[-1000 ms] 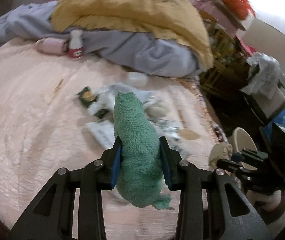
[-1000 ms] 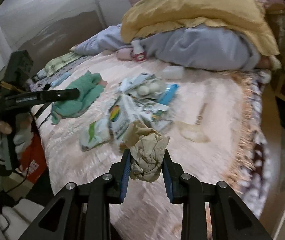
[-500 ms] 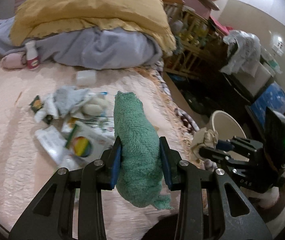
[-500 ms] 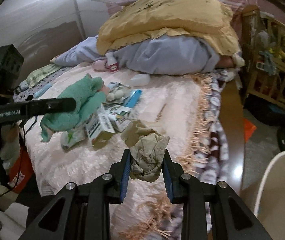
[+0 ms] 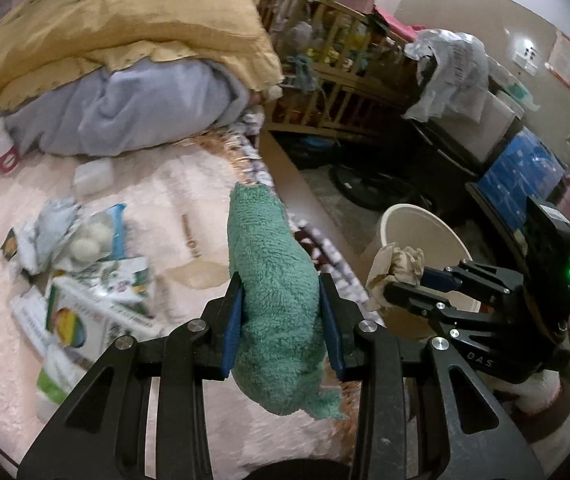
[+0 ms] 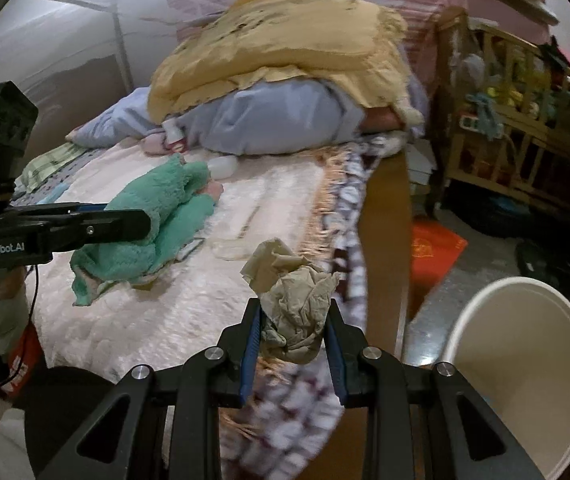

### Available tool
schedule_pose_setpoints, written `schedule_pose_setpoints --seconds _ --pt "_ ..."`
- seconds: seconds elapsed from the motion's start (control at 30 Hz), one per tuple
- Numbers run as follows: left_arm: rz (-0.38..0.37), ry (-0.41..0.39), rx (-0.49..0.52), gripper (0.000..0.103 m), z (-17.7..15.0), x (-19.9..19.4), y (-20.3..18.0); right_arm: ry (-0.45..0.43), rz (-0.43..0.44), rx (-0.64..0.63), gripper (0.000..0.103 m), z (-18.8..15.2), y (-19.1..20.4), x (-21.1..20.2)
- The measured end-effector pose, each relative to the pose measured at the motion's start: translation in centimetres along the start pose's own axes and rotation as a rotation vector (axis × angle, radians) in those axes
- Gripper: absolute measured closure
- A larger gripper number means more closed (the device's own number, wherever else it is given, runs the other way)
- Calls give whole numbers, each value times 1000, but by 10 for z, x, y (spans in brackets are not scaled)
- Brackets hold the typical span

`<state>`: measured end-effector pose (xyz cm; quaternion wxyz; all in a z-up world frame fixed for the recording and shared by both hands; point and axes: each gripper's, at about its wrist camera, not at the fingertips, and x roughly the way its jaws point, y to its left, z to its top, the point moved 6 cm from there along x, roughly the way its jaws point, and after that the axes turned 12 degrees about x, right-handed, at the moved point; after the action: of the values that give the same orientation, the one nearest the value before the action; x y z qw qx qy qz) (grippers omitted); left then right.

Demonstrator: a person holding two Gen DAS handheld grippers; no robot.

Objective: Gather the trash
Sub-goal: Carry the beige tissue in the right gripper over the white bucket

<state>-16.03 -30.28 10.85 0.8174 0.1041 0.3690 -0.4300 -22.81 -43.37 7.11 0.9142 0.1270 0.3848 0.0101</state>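
Note:
My left gripper (image 5: 280, 312) is shut on a rolled green fluffy cloth (image 5: 273, 292), held above the bed's right edge; the same green cloth (image 6: 153, 220) and left gripper (image 6: 141, 222) show at the left of the right wrist view. My right gripper (image 6: 293, 332) is shut on a crumpled beige paper wad (image 6: 297, 304), over the bed's fringed edge. That beige wad (image 5: 397, 268) and right gripper (image 5: 395, 284) hover in front of a white bin (image 5: 437, 236) on the floor. The white bin (image 6: 525, 364) stands open at lower right. Wrappers and boxes (image 5: 85, 280) lie on the pink bedspread (image 5: 137, 200).
Yellow and lavender bedding (image 5: 125, 60) is piled at the bed's head, with a small bottle (image 6: 175, 134) beside it. A wooden crib (image 5: 337, 72) full of things, a blue box (image 5: 525, 168) and a red bag (image 6: 437, 252) crowd the floor by the bed.
Both grippers have swung right, off the middle of the bed toward its edge. The white bin has come into the right wrist view and grown nearer. Both grips are unchanged.

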Motion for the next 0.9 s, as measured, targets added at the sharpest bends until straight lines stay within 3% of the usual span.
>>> schedule_pose_setpoints --seconds 0.5,0.9 --pt "-8 20 110 70 23 36 -54 -35 -138 98 74 -7 -70 -28" --pt "-67 51 176 70 41 67 -104 -51 -220 230 74 -18 -126 -47"
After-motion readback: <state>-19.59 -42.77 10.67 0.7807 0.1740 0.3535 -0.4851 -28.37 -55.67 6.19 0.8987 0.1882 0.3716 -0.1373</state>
